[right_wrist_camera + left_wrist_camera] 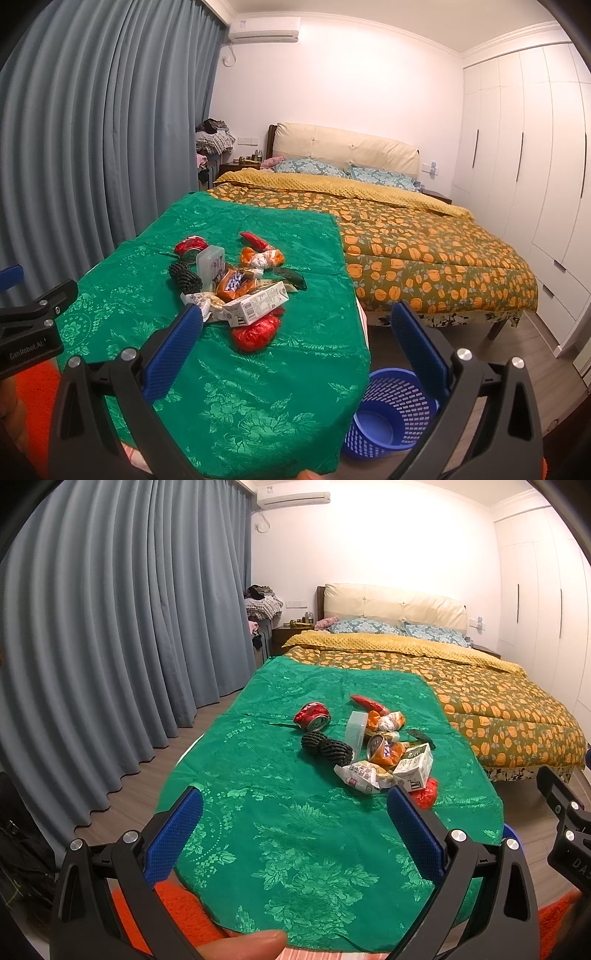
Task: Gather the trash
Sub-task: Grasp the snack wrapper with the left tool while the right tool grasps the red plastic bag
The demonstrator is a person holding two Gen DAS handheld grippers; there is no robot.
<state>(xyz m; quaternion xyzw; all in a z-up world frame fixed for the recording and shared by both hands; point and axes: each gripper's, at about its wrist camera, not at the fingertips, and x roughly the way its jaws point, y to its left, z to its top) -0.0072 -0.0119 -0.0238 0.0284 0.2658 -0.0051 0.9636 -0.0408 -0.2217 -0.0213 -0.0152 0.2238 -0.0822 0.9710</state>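
Observation:
A pile of trash lies on a table under a green cloth (295,830): a crushed red can (312,716), a white carton (413,768), a clear plastic box (356,733), black scrubbers (327,746), orange wrappers (386,720) and a red crumpled wrapper (255,328). My left gripper (295,812) is open and empty, above the near part of the cloth. My right gripper (295,328) is open and empty, over the table's right edge, near the carton (256,301). A blue mesh basket (384,413) stands empty on the floor to the right of the table.
A bed (406,240) with an orange-patterned quilt stands behind the table. Grey curtains (110,627) hang on the left, white wardrobes (535,166) on the right. An orange rug (177,915) lies below the table's near edge.

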